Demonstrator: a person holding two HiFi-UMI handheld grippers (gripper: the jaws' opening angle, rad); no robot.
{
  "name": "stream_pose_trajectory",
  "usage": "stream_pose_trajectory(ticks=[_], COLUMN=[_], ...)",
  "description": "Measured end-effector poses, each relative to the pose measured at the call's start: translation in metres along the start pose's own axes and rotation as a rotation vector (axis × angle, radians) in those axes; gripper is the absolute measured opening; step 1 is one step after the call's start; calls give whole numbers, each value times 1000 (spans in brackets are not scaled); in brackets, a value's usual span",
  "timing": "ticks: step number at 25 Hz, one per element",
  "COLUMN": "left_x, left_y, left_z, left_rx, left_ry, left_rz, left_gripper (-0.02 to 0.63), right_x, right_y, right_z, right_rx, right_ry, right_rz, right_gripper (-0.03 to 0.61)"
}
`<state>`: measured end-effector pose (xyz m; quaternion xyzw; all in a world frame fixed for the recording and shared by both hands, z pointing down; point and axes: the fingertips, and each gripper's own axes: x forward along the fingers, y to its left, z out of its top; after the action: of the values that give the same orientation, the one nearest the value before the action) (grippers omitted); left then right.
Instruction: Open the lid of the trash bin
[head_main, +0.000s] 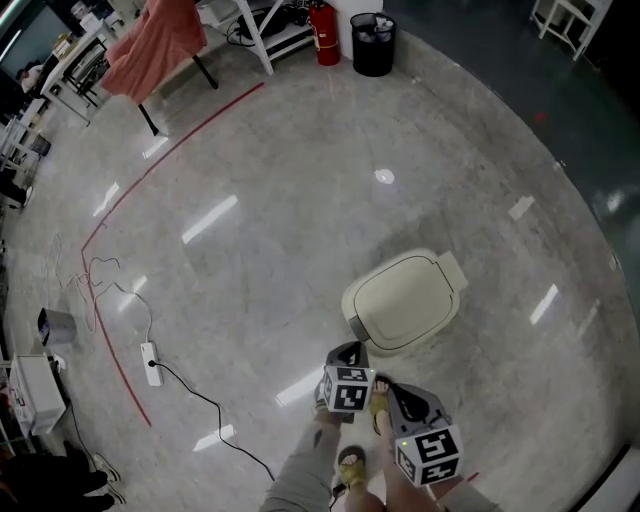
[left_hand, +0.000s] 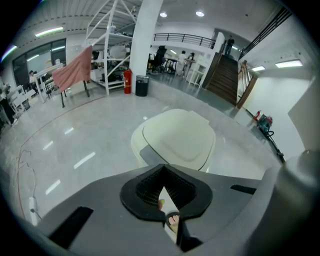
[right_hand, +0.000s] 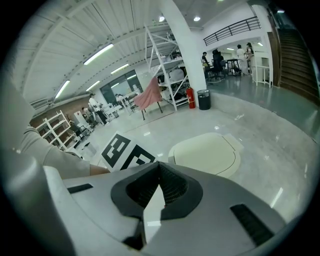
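One bin (head_main: 402, 300), two seemingly closed grippers (head_main: 347, 352) (head_main: 384, 385)

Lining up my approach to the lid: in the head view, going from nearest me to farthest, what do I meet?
right gripper → left gripper → cream trash bin, lid closed → black waste basket at the far wall.

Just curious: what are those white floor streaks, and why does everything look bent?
Head view: streaks on the glossy grey floor are lamp reflections. Left and right gripper views: wide-angle lenses curve the room, darkening corners; cream trash bin looks sharp.
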<state>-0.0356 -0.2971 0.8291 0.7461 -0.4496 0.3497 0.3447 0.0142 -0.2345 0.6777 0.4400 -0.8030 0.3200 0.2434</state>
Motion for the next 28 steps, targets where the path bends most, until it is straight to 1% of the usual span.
stream_pose_trajectory(ticks=[12,16,22,28], left_x=[25,25,27,29], left_y=[10,12,14,15], left_z=[0,-6,-6,-6], left_rx=[18,11,-25,-17], left_ry=[38,45,47,55], left_rz=[25,33,33,31], left_gripper=[5,5,5,5], right_x=[11,10,11,12], right_y=[-10,-6,-4,-2], right_z=[-3,-4,-8,-10], right_rx=[24,25,33,37], right_ry=[8,9,16,14], right_rz=[-3,2,2,1], right_gripper=[0,-2,-2,-2])
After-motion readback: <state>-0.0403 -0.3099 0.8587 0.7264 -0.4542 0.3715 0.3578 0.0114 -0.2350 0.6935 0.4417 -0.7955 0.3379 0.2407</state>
